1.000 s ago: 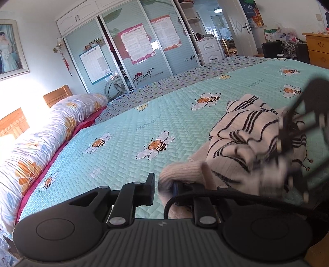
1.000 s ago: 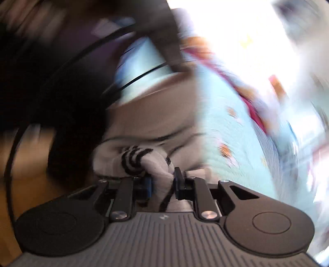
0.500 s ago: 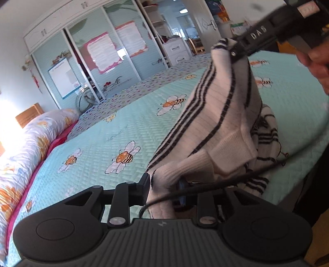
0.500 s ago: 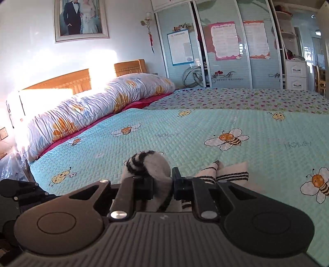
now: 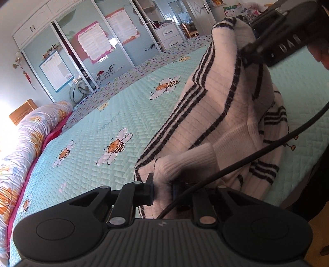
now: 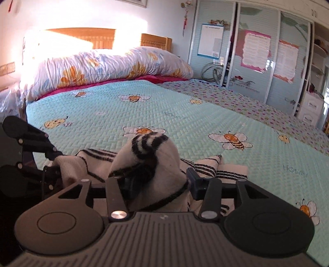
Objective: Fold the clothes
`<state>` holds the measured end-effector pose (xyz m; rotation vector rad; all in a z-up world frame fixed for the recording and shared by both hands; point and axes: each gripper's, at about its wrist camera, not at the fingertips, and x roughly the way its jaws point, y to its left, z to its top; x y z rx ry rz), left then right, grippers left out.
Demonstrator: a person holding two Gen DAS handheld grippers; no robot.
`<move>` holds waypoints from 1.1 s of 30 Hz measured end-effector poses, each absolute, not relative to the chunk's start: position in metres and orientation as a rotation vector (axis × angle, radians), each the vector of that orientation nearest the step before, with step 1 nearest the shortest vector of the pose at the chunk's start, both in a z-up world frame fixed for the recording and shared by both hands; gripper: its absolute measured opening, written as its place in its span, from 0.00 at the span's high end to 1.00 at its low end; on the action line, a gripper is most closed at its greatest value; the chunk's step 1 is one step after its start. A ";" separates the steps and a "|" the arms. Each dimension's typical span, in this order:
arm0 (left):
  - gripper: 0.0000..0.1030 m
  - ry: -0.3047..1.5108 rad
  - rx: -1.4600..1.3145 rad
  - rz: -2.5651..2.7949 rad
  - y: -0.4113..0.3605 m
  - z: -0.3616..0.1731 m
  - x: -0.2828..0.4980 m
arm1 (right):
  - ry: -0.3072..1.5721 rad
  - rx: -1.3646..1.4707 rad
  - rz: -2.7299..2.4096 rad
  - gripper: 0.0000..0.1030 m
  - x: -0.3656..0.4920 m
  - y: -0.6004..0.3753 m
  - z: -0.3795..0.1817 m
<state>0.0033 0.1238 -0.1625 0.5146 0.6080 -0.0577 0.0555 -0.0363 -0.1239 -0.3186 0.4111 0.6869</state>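
Above the near right edge of the bed, both tools grasp the striped sweater — left tool clamps its cuff low, right tool pinches a bunched part — lifted, rest draping onto the bed.

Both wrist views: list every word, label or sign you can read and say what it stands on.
"SWEET WEDDING": wardrobe door, under a heart and a brushed character.
"LOVE": letters atop the wardrobe chart.
"HONEY": stitched on the bee bedspread.
"DAS", upside down: right gripper body.
Pink-bordered sheets, orange-bordered sheets, blue-framed chart: print too small to read.
Green box by the far door: blurred.
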 end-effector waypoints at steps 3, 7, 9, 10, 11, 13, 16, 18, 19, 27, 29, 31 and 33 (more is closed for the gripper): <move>0.89 0.585 0.489 -0.033 0.127 -0.159 0.002 | 0.398 -0.407 0.706 0.42 0.052 -0.024 -0.129; 0.89 0.532 0.448 0.026 0.134 -0.146 0.000 | 0.428 -0.360 0.689 0.84 0.060 -0.019 -0.125; 0.89 0.461 0.449 0.057 0.138 -0.119 0.004 | 0.414 -0.248 0.664 0.85 0.065 -0.029 -0.114; 0.90 0.423 0.451 0.072 0.139 -0.105 0.007 | 0.406 -0.193 0.651 0.85 0.068 -0.034 -0.108; 0.90 0.386 0.453 0.088 0.141 -0.090 0.009 | 0.392 -0.148 0.638 0.85 0.069 -0.039 -0.100; 0.90 0.310 0.456 0.118 0.144 -0.061 0.014 | 0.354 -0.066 0.621 0.86 0.071 -0.047 -0.080; 0.90 0.196 0.460 0.163 0.149 -0.017 0.022 | 0.263 0.017 0.607 0.86 0.078 -0.058 -0.046; 0.90 0.120 0.462 0.193 0.152 0.012 0.027 | 0.194 0.052 0.605 0.86 0.080 -0.061 -0.012; 0.90 0.082 0.462 0.208 0.154 0.026 0.029 | 0.152 0.066 0.597 0.86 0.080 -0.064 0.006; 0.90 -0.227 0.645 0.234 0.111 0.161 0.011 | -0.140 0.152 0.540 0.86 0.063 -0.117 0.137; 0.89 -0.250 0.688 0.234 0.098 0.172 0.004 | -0.168 0.157 0.518 0.86 0.056 -0.132 0.154; 0.89 -0.242 0.705 0.228 0.091 0.164 -0.002 | -0.165 0.156 0.517 0.86 0.049 -0.143 0.153; 0.88 -0.184 0.702 0.218 0.089 0.139 -0.001 | -0.140 0.156 0.522 0.86 0.046 -0.151 0.140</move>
